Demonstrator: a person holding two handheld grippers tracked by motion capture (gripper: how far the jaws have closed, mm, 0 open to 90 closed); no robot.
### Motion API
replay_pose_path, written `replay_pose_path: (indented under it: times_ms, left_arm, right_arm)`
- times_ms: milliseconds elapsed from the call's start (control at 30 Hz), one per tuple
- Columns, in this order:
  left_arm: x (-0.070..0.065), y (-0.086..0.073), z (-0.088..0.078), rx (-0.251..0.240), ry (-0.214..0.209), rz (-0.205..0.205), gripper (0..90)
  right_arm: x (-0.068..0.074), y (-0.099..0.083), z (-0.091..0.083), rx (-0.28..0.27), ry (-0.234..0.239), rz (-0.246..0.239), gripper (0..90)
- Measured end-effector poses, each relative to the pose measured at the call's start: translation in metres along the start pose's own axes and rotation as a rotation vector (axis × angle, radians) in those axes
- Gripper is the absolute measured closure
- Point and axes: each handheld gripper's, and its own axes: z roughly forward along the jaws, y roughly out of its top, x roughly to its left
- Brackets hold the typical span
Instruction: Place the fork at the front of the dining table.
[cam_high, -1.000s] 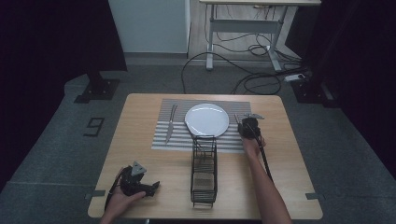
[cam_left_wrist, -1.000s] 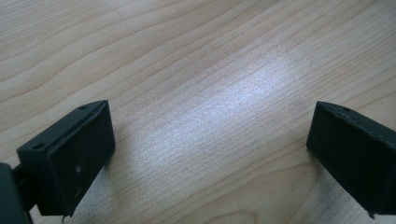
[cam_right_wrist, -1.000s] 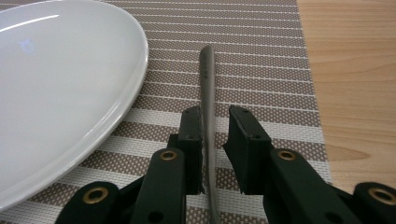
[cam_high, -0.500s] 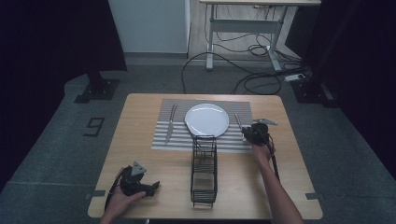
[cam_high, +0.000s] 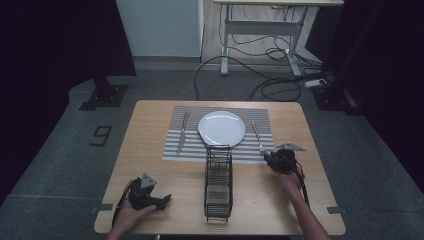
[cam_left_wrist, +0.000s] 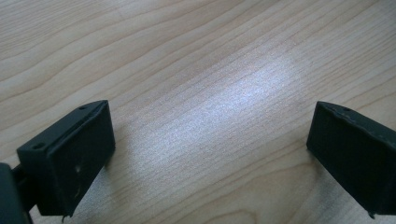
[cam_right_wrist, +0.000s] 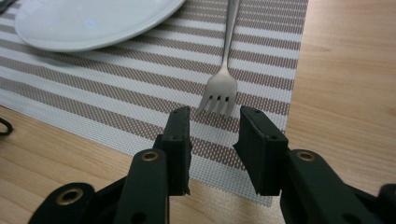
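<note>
The fork (cam_right_wrist: 223, 70) lies on the striped mat (cam_right_wrist: 116, 107) near the tabletop's right edge – the right gripper (cam_right_wrist: 214, 135), fingers just opening and empty, looks done placing it; next, back off

A white plate (cam_high: 221, 128) sits centred on a striped placemat (cam_high: 217, 150) at the far side of a wooden table (cam_high: 150, 165), with a knife (cam_high: 182, 132) lying on the mat to its left. A black wire rack (cam_high: 218, 182) stands lengthwise at the table's middle, just in front of the plate. Cables (cam_high: 260, 75) trail across the grey floor (cam_high: 60, 160) beyond, beneath a second desk (cam_high: 260, 30).
</note>
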Motion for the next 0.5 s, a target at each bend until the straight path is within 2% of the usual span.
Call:
replay_pose_path:
  times_ms: [267, 500]
  left_arm:
    - [0.000, 0.000, 0.000, 0.000, 0.000, 0.000, 0.8]
    - [0.000, 0.000, 0.000, 0.000, 0.000, 0.000, 0.8]
  right_arm:
    - [0.009, 0.001, 0.014, 0.010, -0.007, -0.006, 69.9]
    - [0.020, 0.006, 0.026, -0.012, -0.027, 0.023, 69.8]
